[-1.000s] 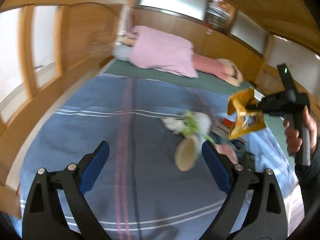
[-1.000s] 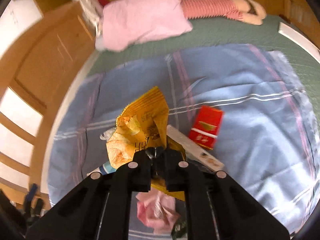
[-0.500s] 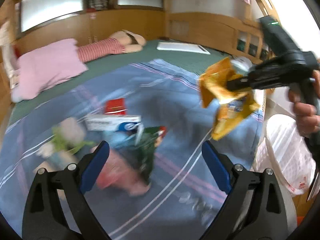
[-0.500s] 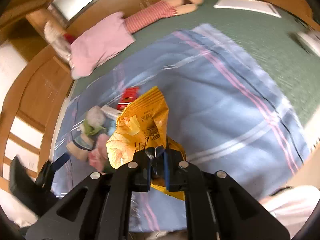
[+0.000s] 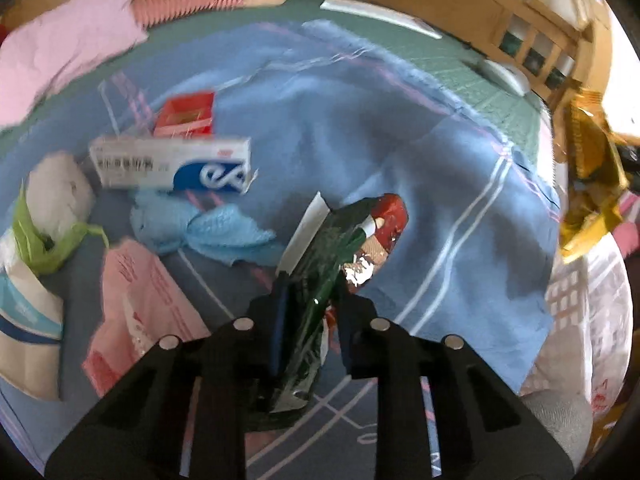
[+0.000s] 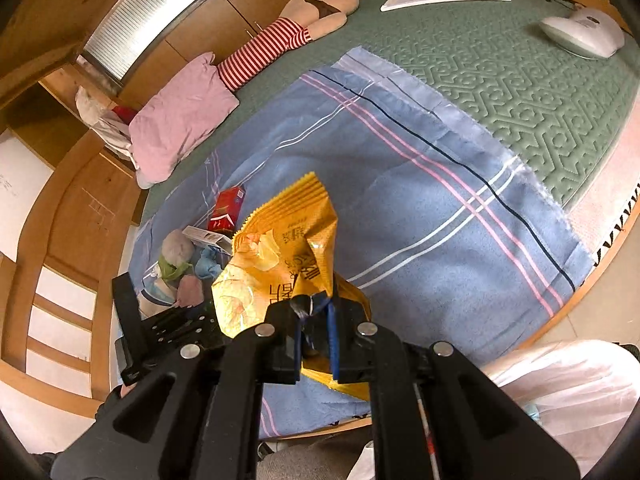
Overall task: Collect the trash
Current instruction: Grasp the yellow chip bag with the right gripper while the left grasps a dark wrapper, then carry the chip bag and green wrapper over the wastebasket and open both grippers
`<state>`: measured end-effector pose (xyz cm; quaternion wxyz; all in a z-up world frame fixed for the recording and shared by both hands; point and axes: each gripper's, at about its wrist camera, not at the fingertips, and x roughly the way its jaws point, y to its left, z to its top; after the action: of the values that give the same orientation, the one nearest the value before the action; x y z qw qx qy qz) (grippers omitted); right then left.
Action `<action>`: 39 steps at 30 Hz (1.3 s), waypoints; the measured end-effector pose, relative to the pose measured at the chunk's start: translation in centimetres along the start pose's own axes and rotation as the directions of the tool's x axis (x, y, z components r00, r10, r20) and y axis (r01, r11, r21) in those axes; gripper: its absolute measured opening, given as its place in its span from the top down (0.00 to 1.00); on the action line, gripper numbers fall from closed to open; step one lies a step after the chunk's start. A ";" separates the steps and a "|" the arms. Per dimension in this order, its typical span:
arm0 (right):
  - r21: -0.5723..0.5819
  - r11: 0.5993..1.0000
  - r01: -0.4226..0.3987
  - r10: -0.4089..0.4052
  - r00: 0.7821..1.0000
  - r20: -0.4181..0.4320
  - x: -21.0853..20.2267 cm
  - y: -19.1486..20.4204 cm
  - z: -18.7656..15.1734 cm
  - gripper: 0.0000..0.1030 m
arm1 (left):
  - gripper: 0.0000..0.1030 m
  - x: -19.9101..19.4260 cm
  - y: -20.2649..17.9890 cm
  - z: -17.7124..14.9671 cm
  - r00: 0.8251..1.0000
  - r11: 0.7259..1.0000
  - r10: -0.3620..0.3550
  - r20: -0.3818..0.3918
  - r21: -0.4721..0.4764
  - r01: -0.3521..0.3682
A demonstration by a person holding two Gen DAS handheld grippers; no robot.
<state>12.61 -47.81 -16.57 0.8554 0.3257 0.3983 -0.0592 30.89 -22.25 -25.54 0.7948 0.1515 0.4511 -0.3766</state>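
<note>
In the left wrist view my left gripper (image 5: 310, 292) is closing its jaws on a dark green and red snack wrapper (image 5: 340, 232) that lies on the blue striped blanket (image 5: 400, 140); both blue pads press its sides. My right gripper (image 6: 314, 308) is shut on a crumpled yellow snack bag (image 6: 288, 256), held up above the blanket's near edge. That yellow bag (image 5: 592, 184) also shows at the right edge of the left wrist view, above a white plastic trash bag (image 5: 588, 312). The left gripper's black body (image 6: 160, 332) appears low on the left in the right wrist view.
More litter lies left of the wrapper: a white and blue toothpaste box (image 5: 172, 164), a red packet (image 5: 186, 114), a blue tissue (image 5: 208, 228), a pink bag (image 5: 136, 304), a white wad with green plastic (image 5: 48, 208). A pink pillow (image 6: 180, 116) lies on the green mat.
My left gripper swung down over the litter pile and went from wide open to closed on the green wrapper. The right gripper carried the yellow bag toward the white trash bag.
</note>
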 end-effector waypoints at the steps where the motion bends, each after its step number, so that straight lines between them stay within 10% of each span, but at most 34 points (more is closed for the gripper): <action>1: 0.001 1.000 -0.005 0.005 1.000 0.001 -0.1 -0.2 0.0 0.89 | 0.80 -0.4 -0.6 0.0 1.000 0.999 0.022 0.008 0.029 -0.022; 20: -0.048 0.999 0.011 0.001 0.972 0.235 -9.7 4.6 -5.5 0.89 | 0.87 -18.4 -6.6 -0.5 0.934 0.991 0.122 0.337 -0.095 -0.095; 39: 0.112 0.982 0.150 -0.185 0.861 0.474 -25.8 -2.0 -16.0 0.89 | 0.87 -22.1 -27.2 -3.0 0.914 0.986 -0.118 0.388 0.155 0.061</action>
<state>-15.86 -43.80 -6.53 0.9071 0.2950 0.1971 -0.2265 2.26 -28.55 -6.07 0.8389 0.1067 0.2600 -0.4661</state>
